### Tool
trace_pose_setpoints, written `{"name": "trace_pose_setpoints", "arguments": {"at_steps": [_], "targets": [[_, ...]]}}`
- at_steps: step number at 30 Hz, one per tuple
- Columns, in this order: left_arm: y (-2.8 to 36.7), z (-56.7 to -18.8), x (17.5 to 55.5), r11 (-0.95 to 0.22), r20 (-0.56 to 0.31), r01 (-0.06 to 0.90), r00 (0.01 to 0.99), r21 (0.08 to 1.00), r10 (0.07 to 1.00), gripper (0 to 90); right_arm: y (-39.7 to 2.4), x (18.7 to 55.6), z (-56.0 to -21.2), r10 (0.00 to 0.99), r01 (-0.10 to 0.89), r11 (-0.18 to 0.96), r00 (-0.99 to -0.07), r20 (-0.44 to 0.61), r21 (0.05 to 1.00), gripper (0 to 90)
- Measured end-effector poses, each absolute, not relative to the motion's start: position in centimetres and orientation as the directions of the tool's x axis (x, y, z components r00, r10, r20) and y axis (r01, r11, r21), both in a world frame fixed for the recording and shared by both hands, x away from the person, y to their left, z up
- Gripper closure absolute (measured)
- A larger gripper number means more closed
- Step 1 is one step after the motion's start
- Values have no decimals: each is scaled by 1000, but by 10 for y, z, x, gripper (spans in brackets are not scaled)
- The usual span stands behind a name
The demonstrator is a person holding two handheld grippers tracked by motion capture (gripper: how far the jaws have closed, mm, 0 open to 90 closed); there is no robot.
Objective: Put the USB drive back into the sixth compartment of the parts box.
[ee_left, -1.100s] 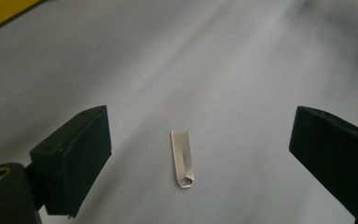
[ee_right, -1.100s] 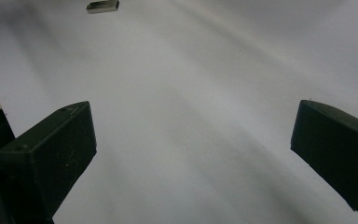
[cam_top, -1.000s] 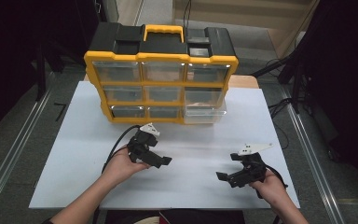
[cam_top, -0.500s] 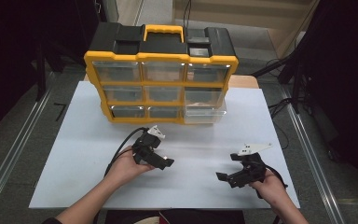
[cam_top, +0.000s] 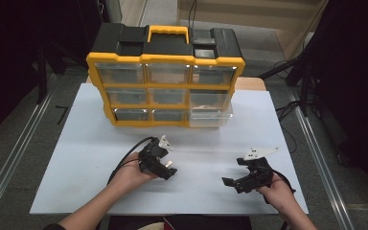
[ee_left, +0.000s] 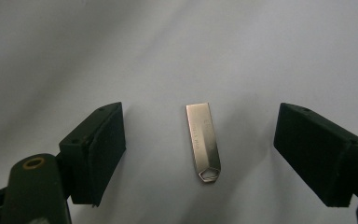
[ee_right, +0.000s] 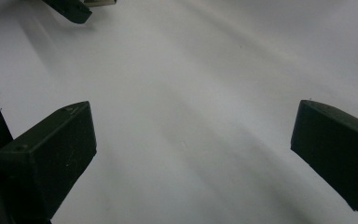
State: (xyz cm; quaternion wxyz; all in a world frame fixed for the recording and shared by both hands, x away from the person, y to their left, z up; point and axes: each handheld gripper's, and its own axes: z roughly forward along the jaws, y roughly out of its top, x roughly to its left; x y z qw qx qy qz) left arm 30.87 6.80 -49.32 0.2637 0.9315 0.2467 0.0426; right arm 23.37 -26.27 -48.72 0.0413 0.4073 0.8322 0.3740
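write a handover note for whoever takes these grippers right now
Left gripper: open, jaws just closing in, either side of the USB stick, not touching it.
Right gripper: open, nothing between the jaws, over bare table.
USB stick lies flat on the table. Drawer cabinet stands at the back; bottom right drawer sticks out a little.
Done: left gripper lined up on the stick.
Left: close on it and lift; probably into a drawer.
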Motion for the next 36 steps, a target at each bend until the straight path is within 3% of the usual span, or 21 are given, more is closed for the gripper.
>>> {"name": "trace_pose_setpoints", "arguments": {"at_steps": [4,14,16,21,26,36], "targets": [[69,-494,305,-742,1,419,870,523,493,243,-262,233,-487,700,636,390,-675,235,666,0],[70,-493,301,-710,18,455,836,537,548,361,-262,233,-487,703,642,387,-670,239,662,0],[69,-491,300,-706,17,468,827,531,561,460,-262,233,-487,704,646,385,-668,242,659,0],[71,-489,302,-697,11,492,813,522,582,559,-262,233,-487,701,640,388,-672,239,663,0],[74,-488,303,-699,-12,499,818,512,575,793,-262,233,-487,702,641,387,-671,239,662,0],[85,-489,313,-661,-115,529,819,532,562,800,-262,233,-487,699,639,386,-673,240,665,0]]}}
